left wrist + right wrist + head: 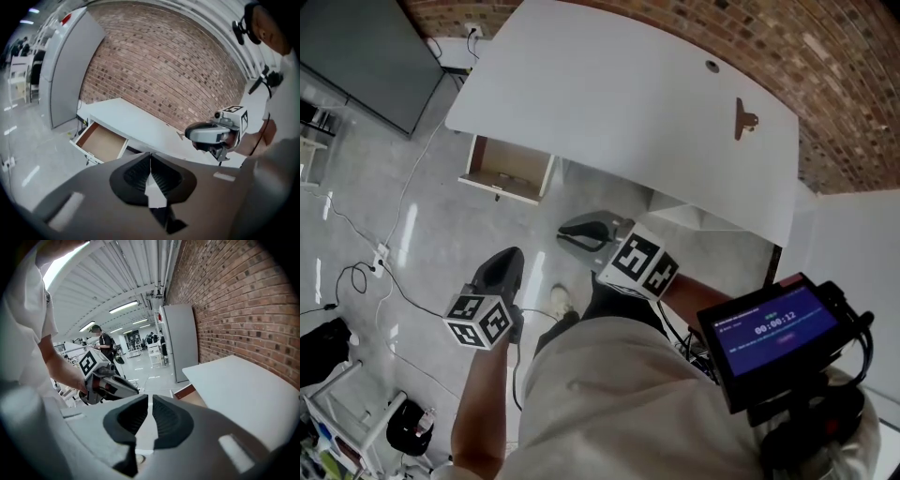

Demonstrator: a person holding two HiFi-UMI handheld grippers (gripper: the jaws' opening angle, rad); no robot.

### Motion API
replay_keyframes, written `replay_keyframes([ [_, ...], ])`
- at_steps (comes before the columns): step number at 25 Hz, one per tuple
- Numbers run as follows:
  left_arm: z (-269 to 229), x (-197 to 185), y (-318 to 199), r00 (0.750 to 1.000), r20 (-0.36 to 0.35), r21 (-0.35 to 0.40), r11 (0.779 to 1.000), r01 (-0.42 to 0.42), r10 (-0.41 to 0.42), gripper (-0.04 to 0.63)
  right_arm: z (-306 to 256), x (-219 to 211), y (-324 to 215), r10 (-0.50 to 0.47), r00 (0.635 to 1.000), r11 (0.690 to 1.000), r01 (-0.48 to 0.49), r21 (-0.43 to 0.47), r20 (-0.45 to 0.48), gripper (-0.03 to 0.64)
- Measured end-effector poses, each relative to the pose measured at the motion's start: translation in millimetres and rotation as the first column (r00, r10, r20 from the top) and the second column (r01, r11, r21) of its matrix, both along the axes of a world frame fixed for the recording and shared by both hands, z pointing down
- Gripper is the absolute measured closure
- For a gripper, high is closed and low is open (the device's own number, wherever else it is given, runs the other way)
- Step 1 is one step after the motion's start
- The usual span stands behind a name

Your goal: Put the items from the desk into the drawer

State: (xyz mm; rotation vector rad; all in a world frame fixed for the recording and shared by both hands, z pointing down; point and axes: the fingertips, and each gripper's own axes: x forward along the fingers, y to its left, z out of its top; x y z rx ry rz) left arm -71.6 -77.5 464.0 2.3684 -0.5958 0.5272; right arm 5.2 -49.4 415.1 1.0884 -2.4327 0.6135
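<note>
1. I hold both grippers low and close to my body, in the lower middle of the head view. The left gripper (504,265) and the right gripper (581,232) are both clenched on nothing, jaws pressed together.
2. Beyond them, toward the upper left, the drawer (508,170) stands open under the desk (619,103).
3. Farthest off, at the upper right, a small brown item (744,119) lies on the desk, well apart from both grippers.

the small blue screen (775,327) reads 00:00:12.
</note>
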Motion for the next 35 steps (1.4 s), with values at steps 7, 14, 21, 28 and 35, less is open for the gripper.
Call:
replay_keyframes([
  [7,-66,-43,51,0.996,-0.013,0.1,0.991,-0.086,0.088,0.591,-43,-50,36,-0.047,0.998,0.998,0.048,0.046,-0.029,0.595],
  [14,-82,-46,72,0.987,-0.094,0.069,0.99,-0.122,0.128,0.591,-52,-64,38,-0.073,0.995,0.992,0.08,0.096,-0.072,0.6],
  [21,-103,-63,90,0.977,-0.108,0.111,0.979,-0.173,0.185,0.591,-67,-92,57,-0.065,0.994,0.99,0.075,0.118,-0.085,0.6],
  [28,-99,-73,83,0.976,-0.104,0.11,0.977,-0.181,0.192,0.591,-76,-102,53,-0.052,0.994,0.989,0.065,0.134,-0.1,0.6],
  [35,-95,-94,87,0.973,-0.122,0.116,0.977,-0.181,0.195,0.591,-75,-124,58,-0.055,0.989,0.986,0.075,0.147,-0.136,0.603],
])
